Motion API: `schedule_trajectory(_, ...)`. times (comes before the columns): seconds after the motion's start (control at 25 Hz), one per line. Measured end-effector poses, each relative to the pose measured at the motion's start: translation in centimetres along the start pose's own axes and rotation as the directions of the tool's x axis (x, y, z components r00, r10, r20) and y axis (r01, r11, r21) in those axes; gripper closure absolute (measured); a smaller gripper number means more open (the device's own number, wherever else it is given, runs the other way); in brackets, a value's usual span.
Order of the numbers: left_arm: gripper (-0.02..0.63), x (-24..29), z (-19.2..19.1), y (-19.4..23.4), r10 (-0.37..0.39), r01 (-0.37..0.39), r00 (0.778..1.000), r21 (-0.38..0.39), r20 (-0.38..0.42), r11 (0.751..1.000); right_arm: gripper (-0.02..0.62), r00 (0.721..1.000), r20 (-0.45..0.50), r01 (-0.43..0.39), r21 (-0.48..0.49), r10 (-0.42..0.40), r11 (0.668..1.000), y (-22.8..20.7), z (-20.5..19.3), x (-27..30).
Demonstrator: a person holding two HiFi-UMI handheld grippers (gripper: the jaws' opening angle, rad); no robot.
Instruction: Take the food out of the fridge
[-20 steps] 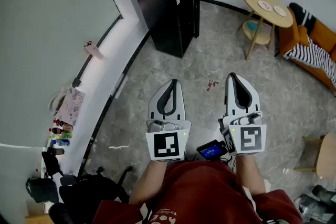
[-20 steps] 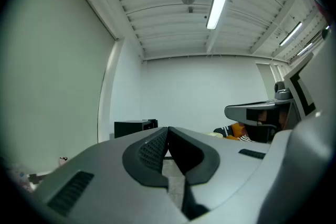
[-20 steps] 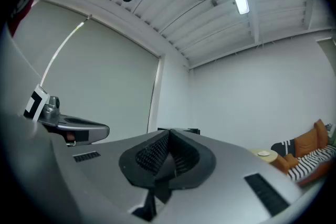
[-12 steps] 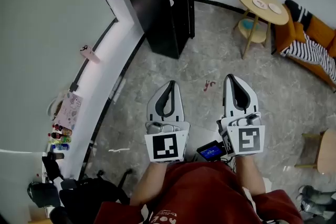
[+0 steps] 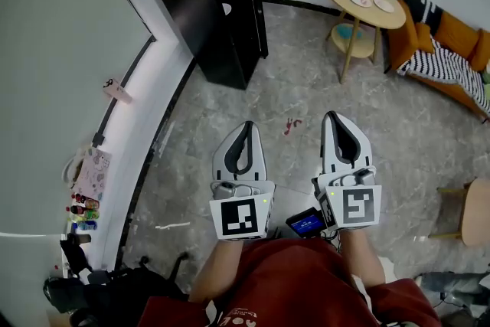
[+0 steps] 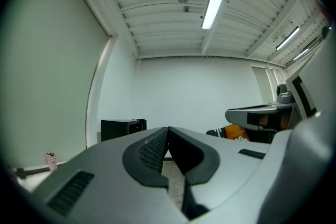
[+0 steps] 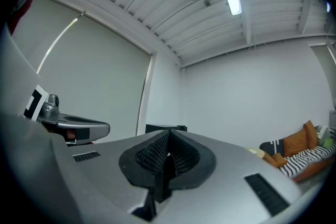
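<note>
A small black fridge (image 5: 208,19) stands shut on the floor against the far wall, well ahead of me and to the left. It also shows small and distant as the fridge (image 6: 122,128) in the left gripper view and the fridge (image 7: 165,127) in the right gripper view. My left gripper (image 5: 243,125) and right gripper (image 5: 334,117) are held level, side by side over the grey stone floor. Both are shut with nothing between their jaws; the left gripper (image 6: 168,129) and right gripper (image 7: 169,133) show their tips touching. No food is visible.
A round wooden table (image 5: 366,5) with two small plates stands at the back right. Beside it is an orange sofa (image 5: 452,50) with a striped cloth. A wooden stool (image 5: 473,220) sits at the right edge. Bottles (image 5: 83,207) and a black bag (image 5: 115,289) lie along the left wall.
The fridge, table and sofa have slid left in the head view. Both grippers stay side by side, level and shut.
</note>
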State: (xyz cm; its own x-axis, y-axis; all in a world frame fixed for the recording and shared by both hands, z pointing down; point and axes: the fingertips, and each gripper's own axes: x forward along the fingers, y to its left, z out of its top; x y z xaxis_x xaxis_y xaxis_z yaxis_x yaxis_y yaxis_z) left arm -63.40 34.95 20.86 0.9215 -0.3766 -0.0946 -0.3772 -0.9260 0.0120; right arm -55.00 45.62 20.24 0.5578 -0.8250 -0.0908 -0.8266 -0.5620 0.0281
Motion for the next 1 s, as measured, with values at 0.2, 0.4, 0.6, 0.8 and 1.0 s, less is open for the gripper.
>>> schedule_trajectory(0.2, 0.594, 1.6, -0.4, -4.0, -0.003, 0.003, 1.0, 0.01, 0.007, 1.0, 0.572, 1.0, -0.015, 0.004, -0.016, -0.004, 1.0, -4.2, -0.7, -1.2)
schedule_trajectory(0.4, 0.594, 3.0, -0.8, -7.0, -0.032, 0.032, 0.999, 0.002, -0.006, 0.999, 0.572, 0.998, -0.044, 0.049, 0.005, -0.049, 0.999, -7.6, -1.4, -2.0)
schedule_trajectory(0.6, 0.594, 4.2, -1.1, -9.4, -0.054, 0.054, 0.998, 0.013, -0.013, 0.998, 0.572, 0.998, 0.013, 0.056, 0.035, -0.057, 0.998, -9.7, -0.7, -2.1)
schedule_trajectory(0.8, 0.594, 5.6, -2.0, -9.6, -0.068, 0.068, 0.997, 0.013, -0.021, 0.998, 0.572, 0.998, -0.001, 0.064, 0.018, -0.064, 0.998, -10.7, -1.6, -1.3)
schedule_trajectory(1.0, 0.594, 9.0, -2.6, -9.2, -0.09, 0.09, 0.996, 0.011, -0.007, 0.996, 0.572, 0.997, -0.024, 0.068, -0.042, -0.069, 0.997, -12.2, -2.6, 1.2)
